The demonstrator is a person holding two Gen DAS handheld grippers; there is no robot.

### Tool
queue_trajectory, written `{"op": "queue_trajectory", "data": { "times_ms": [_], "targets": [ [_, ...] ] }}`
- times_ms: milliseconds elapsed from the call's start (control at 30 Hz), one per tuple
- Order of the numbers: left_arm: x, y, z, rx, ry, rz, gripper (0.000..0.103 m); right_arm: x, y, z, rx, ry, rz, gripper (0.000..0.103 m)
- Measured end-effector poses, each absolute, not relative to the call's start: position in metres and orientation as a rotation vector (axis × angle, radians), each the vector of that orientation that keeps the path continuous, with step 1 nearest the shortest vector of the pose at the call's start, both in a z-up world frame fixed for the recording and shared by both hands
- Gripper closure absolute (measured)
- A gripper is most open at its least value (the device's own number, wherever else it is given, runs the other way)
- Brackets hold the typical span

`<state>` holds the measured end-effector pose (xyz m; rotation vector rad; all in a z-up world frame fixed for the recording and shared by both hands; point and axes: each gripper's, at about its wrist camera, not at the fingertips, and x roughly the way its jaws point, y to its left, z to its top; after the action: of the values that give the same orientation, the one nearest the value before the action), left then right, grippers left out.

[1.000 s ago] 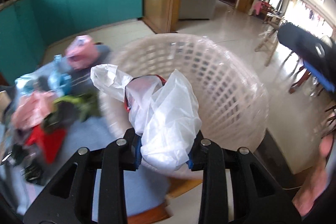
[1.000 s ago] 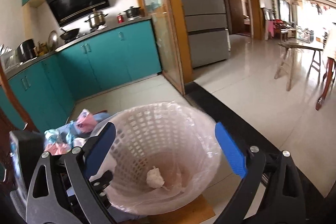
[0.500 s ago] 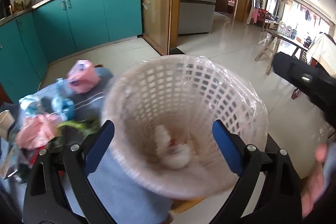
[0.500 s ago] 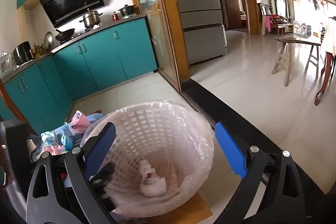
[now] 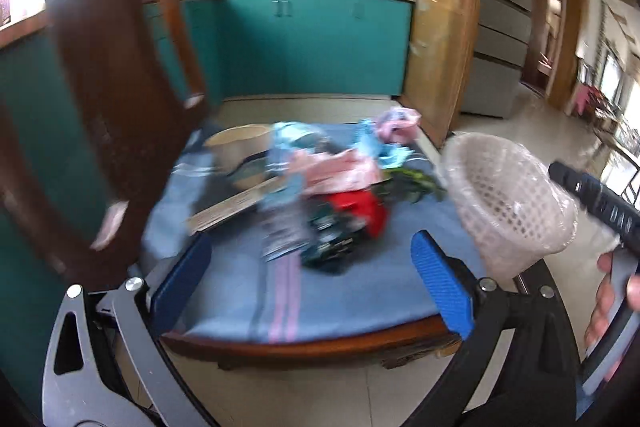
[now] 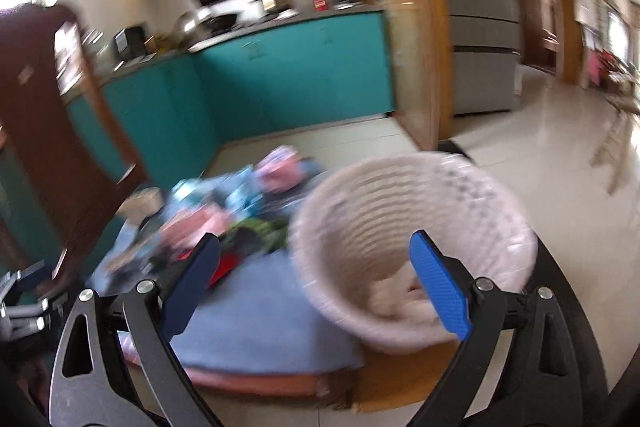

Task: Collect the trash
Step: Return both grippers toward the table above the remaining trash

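Observation:
A pile of trash (pink, light-blue, red and green wrappers, a paper bowl, a flat carton) lies on the blue-clothed low table. My left gripper faces the pile from the near edge; its jaws are opening, with nothing between them. At the table's right corner a white mesh basket lined with clear plastic leans toward me. In the right wrist view my right gripper stands open and empty in front of the basket, which holds crumpled white bags. The pile is blurred.
A dark wooden chair back rises close on the left of the table. Teal kitchen cabinets stand behind it. A hand holding the right gripper's black body shows at the right edge. Tiled floor stretches to the right.
The left gripper let the white plastic bag fall into the basket, opened wide and swung left to face the pile. The right gripper also turned left; the basket now sits right of its centre.

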<state>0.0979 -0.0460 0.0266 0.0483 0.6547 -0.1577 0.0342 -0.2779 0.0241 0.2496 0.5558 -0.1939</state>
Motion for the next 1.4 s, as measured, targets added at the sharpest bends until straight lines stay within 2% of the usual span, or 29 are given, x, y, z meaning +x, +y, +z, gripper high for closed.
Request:
{"op": "queue_trajectory", "data": {
  "times_ms": [333, 1400],
  "targets": [
    [0.096, -0.005, 0.012, 0.023, 0.699, -0.144, 0.004, 0.041, -0.208, 0.012, 0.134, 0.614, -0.063, 0.01],
    [0.096, -0.024, 0.001, 0.037, 0.741, -0.174, 0.003, 0.044, -0.213, 0.004, 0.103, 0.635, -0.071, 0.01]
  ]
}}
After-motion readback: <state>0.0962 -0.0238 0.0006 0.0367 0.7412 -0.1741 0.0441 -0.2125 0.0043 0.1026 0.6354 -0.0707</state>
